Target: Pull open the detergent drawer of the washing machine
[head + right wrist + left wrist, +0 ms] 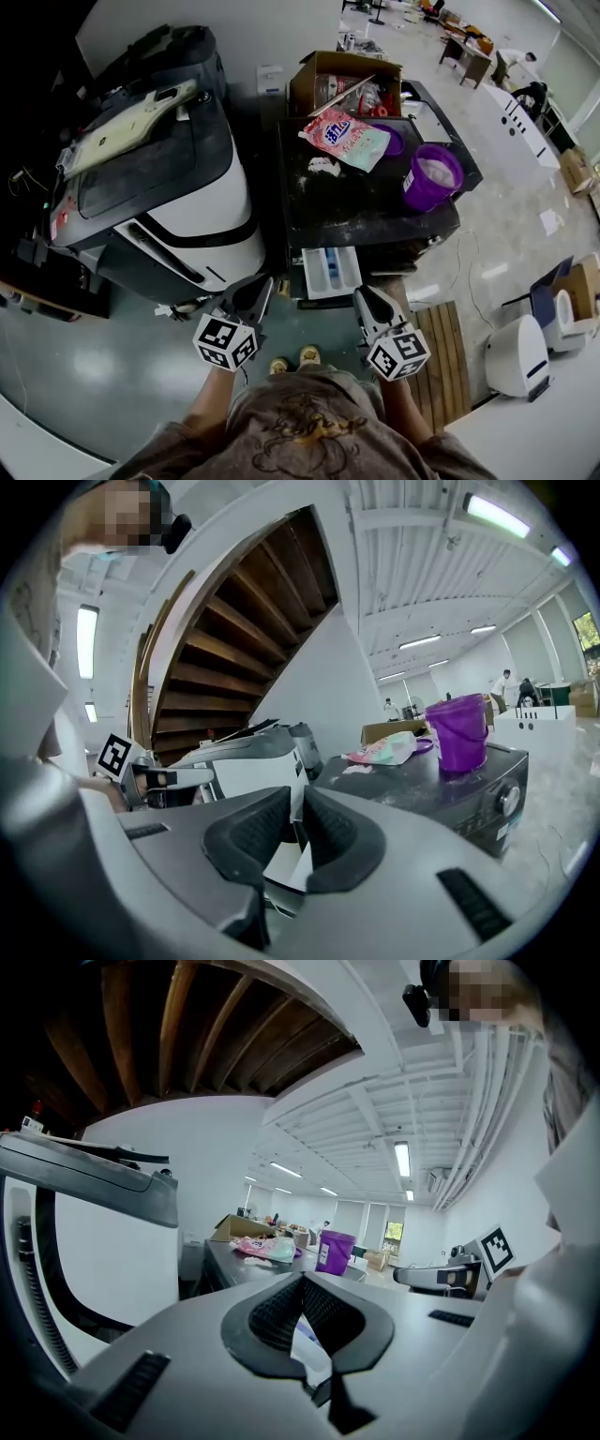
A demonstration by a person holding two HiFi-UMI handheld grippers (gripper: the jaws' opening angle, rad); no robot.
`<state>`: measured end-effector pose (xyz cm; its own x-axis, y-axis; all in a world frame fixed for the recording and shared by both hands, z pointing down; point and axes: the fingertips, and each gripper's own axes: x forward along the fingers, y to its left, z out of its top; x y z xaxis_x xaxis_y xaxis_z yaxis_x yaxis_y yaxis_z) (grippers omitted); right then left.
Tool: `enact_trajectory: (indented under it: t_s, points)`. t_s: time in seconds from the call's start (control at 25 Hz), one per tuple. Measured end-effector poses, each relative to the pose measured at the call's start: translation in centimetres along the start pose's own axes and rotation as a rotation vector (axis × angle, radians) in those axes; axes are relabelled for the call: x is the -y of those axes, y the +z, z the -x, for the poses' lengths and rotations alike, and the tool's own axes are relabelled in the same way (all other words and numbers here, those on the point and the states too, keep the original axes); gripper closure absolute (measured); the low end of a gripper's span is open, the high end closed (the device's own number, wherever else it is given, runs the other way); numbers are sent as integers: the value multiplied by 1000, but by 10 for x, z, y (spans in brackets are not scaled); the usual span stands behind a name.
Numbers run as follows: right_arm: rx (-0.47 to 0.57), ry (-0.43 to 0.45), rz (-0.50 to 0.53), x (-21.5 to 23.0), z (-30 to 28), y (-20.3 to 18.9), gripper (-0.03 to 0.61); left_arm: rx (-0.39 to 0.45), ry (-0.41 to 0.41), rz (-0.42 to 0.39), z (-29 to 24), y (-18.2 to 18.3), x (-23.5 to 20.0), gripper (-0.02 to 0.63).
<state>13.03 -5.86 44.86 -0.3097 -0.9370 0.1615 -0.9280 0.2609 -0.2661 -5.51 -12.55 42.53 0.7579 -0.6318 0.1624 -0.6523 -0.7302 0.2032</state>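
The washing machine [356, 202] has a dark, dusty top. Its white detergent drawer [330, 272] stands pulled out from the front, with a blue insert showing inside. My left gripper [262, 284] hovers just left of the drawer. My right gripper [362, 293] hangs just right of it, and neither touches it. In the left gripper view the left gripper [302, 1283] has its pads meeting at the tips with nothing between. In the right gripper view the right gripper [298, 803] shows only a thin slit between its pads, and nothing is held.
On the machine's top lie a pink detergent bag [345, 139], a purple bucket [431, 176] and a cardboard box [342, 80]. A large grey-and-white copier [159, 178] stands close on the left. A wooden pallet [450, 361] lies on the floor at right.
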Motion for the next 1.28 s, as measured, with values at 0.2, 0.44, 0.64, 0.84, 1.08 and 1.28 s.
enact_trajectory:
  t_s: [0.2,0.44,0.64,0.84,1.08,1.28]
  points:
    - [-4,-36,23,7,3,-7,565,-7,-3,-22,2,-9,2,592]
    - [-20,-70,42,14,2,-24,572,-17,4,-2,4,-30,-1,591]
    - [-39,-74,42,13,1,-35,572,-25,17,6,6,-39,-3,591]
    - [-48,-71,44,9,-1,-39,574,-33,35,2,8,-41,-5,591]
    - [-43,-67,33,5,-6,-40,574,-30,43,13,8,-40,-9,592]
    - [-40,-62,26,4,-8,-40,574,-34,50,20,8,-39,-11,592]
